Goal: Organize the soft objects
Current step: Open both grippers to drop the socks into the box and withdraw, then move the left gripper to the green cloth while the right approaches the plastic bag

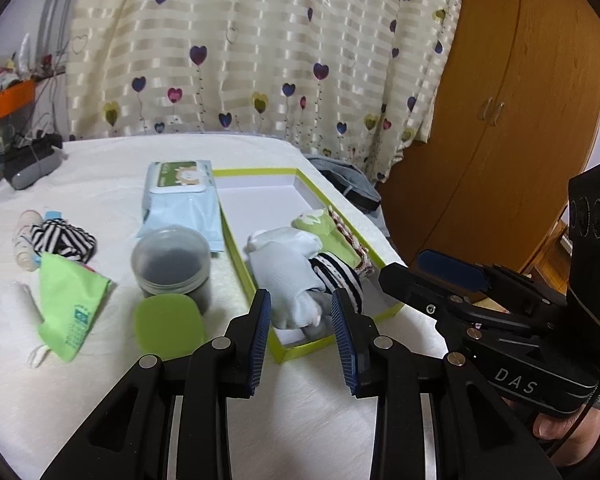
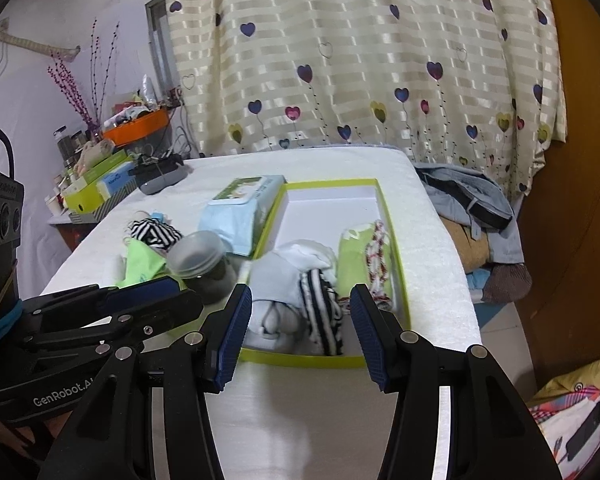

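A shallow green-rimmed box (image 1: 260,171) (image 2: 392,240) lies on the white table. In it sit a pale blue-white sock bundle (image 1: 288,272) (image 2: 278,280), a black-and-white striped bundle (image 1: 342,276) (image 2: 322,312) and a green cloth with red-patterned trim (image 1: 332,232) (image 2: 356,264). My left gripper (image 1: 302,332) hovers open above the box's near end, nothing between its fingers. My right gripper (image 2: 300,328) also hangs open and empty over the near rim. Left of the box lie a striped cloth (image 1: 62,238) (image 2: 152,232) and a green pouch (image 1: 70,308) (image 2: 142,264).
A wet-wipes pack (image 1: 180,200) (image 2: 244,208), a lidded grey jar (image 1: 172,260) (image 2: 202,260) and a green pad (image 1: 170,326) stand left of the box. A white roll (image 1: 20,312) lies at the table's left. Clothes (image 2: 472,196) pile beyond the right edge. A wardrobe (image 1: 500,100) stands at the right.
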`<state>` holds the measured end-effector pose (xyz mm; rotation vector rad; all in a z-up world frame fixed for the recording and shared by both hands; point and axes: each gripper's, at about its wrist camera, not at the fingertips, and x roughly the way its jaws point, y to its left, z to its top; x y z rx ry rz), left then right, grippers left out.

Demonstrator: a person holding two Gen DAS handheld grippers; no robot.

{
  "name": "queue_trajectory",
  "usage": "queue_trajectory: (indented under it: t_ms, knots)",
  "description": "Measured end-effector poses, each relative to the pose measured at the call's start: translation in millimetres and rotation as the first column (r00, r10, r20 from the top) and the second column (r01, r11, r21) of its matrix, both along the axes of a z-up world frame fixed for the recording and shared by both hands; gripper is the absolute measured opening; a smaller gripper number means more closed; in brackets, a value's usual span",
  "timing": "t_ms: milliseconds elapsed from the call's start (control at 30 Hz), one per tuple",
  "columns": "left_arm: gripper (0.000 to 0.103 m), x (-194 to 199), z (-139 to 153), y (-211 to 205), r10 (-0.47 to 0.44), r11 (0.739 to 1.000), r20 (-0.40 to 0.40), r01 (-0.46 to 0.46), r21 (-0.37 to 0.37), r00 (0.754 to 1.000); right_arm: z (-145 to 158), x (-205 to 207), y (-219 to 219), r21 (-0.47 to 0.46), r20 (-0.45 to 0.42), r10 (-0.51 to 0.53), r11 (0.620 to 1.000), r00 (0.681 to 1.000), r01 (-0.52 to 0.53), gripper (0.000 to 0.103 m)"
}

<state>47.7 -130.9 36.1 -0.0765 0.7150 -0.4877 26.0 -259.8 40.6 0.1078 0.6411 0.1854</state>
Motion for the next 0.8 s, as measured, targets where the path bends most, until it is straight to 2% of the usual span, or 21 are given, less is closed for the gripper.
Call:
queue_trajectory:
  t_ms: [500, 800]
  knots:
    - [0.03, -12.3, 7.7, 39.0, 0.079, 0.997, 0.032, -0.078, -0.013, 0.996, 13.8, -10.4, 39.7, -0.03, 0.047, 0.085, 0.996, 0.995, -0.083, 0.052]
    - [0.03, -13.0, 8.4, 58.9, 0.121, 0.992, 0.039, -0.121, -0.022, 0.992, 15.6, -9.7, 56.5, -0.036, 0.046, 0.128, 0.991, 0.991, -0.126, 0.054]
